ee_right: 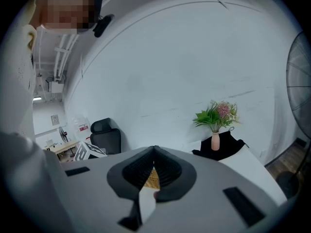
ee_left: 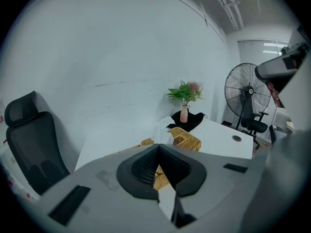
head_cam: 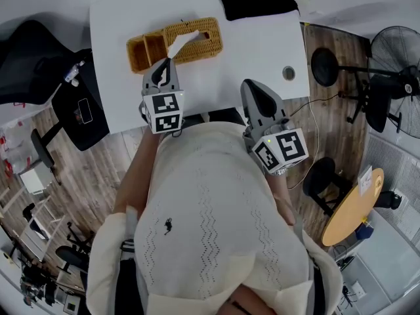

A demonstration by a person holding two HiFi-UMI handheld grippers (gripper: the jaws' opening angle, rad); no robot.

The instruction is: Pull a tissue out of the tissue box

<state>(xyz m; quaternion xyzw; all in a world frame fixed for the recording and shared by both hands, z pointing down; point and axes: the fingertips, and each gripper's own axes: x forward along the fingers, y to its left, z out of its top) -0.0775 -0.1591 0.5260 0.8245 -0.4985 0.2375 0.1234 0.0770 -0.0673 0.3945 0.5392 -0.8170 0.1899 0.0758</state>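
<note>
One wicker tissue box (head_cam: 203, 41) lies on the single white table (head_cam: 262, 44). One white tissue (head_cam: 182, 42) stands up from its top slot.

Two grippers are present:
- The left gripper (head_cam: 165, 62) is at the near side of the box, jaws pressed together with nothing between them.
- The right gripper (head_cam: 252, 85) is well apart to the right, jaws likewise closed and empty.

One vase (ee_right: 215, 141) stands on one black cloth (head_cam: 256, 6).
</note>
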